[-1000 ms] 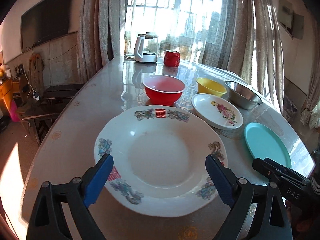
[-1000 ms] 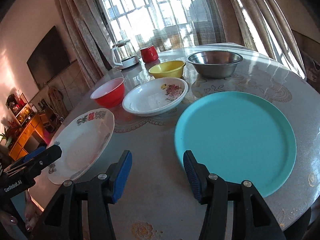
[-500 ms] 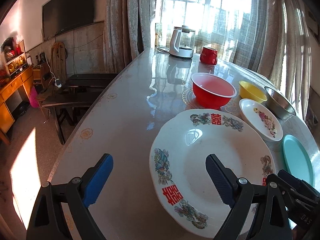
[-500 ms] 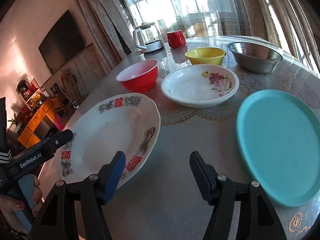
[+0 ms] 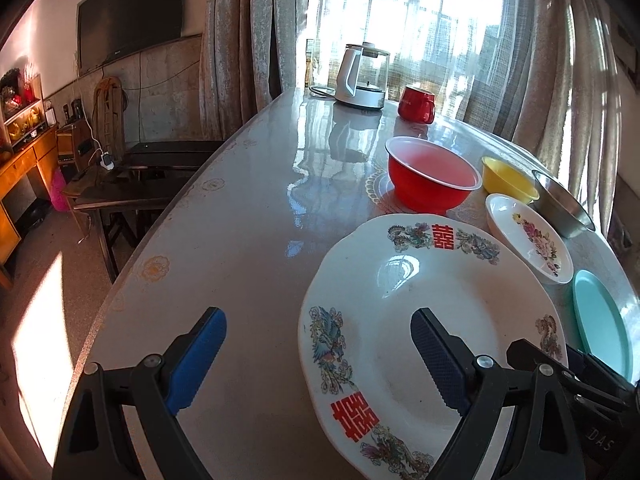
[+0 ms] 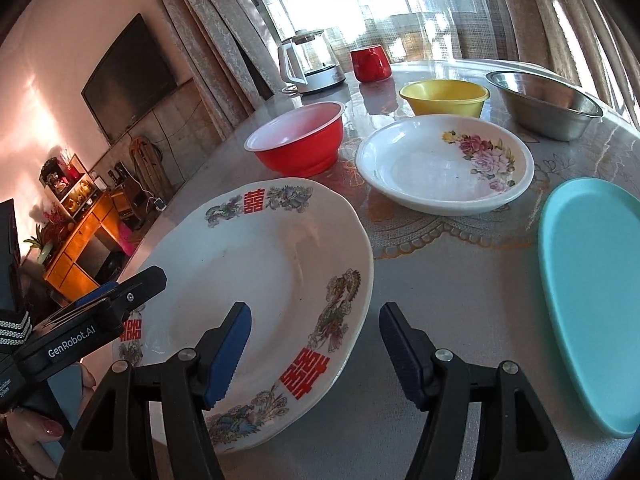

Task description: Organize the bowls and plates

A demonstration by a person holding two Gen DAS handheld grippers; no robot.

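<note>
A large white plate with red characters and bird patterns [image 5: 432,312] [image 6: 264,268] lies on the table nearest me. My left gripper [image 5: 318,350] is open and straddles the plate's left rim; its right finger is over the plate, its left finger over bare table. My right gripper [image 6: 316,350] is open and straddles the plate's right rim. Behind stand a red bowl [image 5: 432,178] [image 6: 300,140], a yellow bowl [image 5: 508,180] [image 6: 446,96], a steel bowl [image 5: 564,208] [image 6: 544,102], a floral white dish [image 5: 530,236] [image 6: 444,164] and a teal plate [image 5: 602,320] [image 6: 592,288].
A glass kettle [image 5: 362,76] [image 6: 310,60] and a red mug [image 5: 416,104] [image 6: 370,63] stand at the table's far end by the curtained window. The table's left edge [image 5: 160,236] drops to the floor, with a dark bench [image 5: 132,172] beside it.
Both grippers have swung left: the left from over the big plate to its left rim, the right from the teal plate to the big plate's right rim. Both stayed open.
</note>
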